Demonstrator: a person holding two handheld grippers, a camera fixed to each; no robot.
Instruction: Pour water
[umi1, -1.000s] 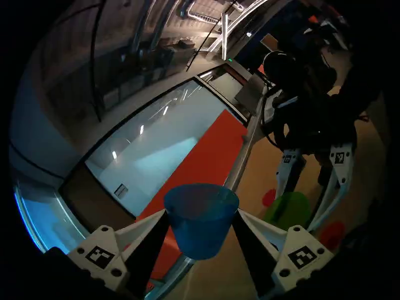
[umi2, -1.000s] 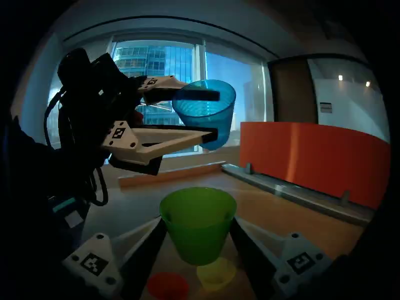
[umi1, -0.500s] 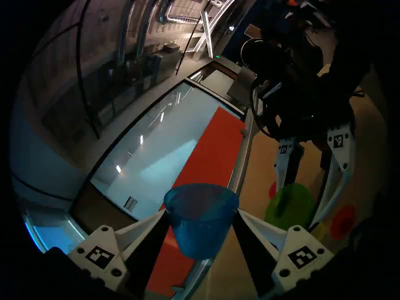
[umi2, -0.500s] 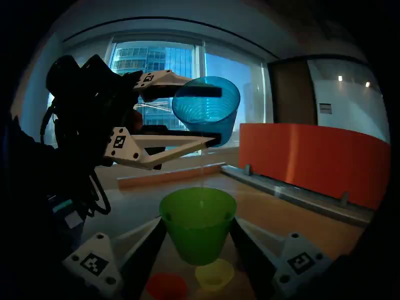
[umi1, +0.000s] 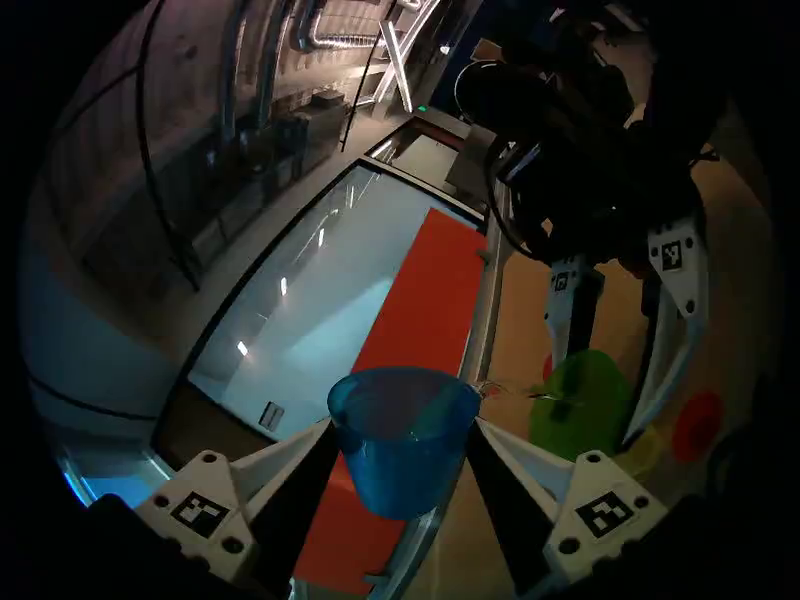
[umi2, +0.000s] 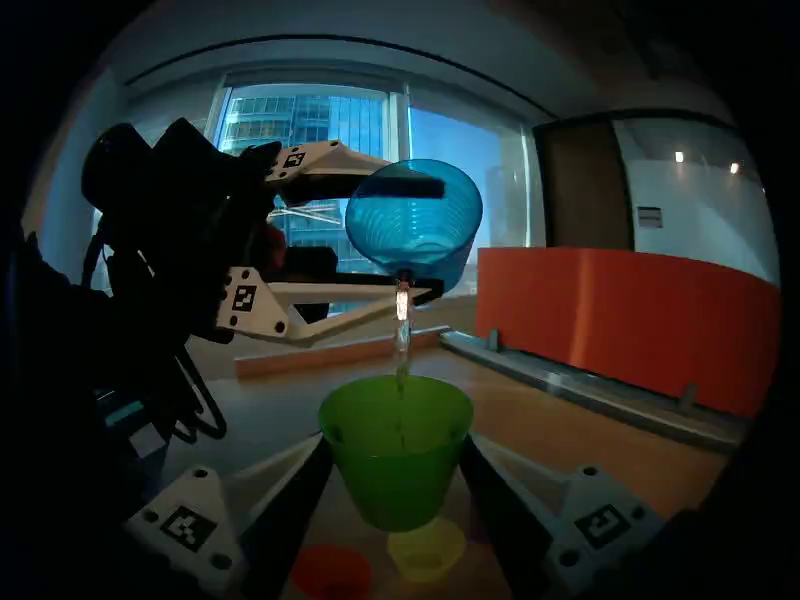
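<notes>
Over the worktop (umi2: 570, 425), grips blue cup (umi2: 413, 222) between left gripper (umi1: 400, 428) fingers, tipped further than half a second back. Thin trickle then, now a full water stream (umi2: 401, 340) dropping into green cup (umi1: 585, 400). Clamps green cup upright in right gripper (umi2: 396, 445) fingers, directly beneath, with red cup (umi2: 330, 573) and yellow cup (umi2: 428, 548) lower down.
</notes>
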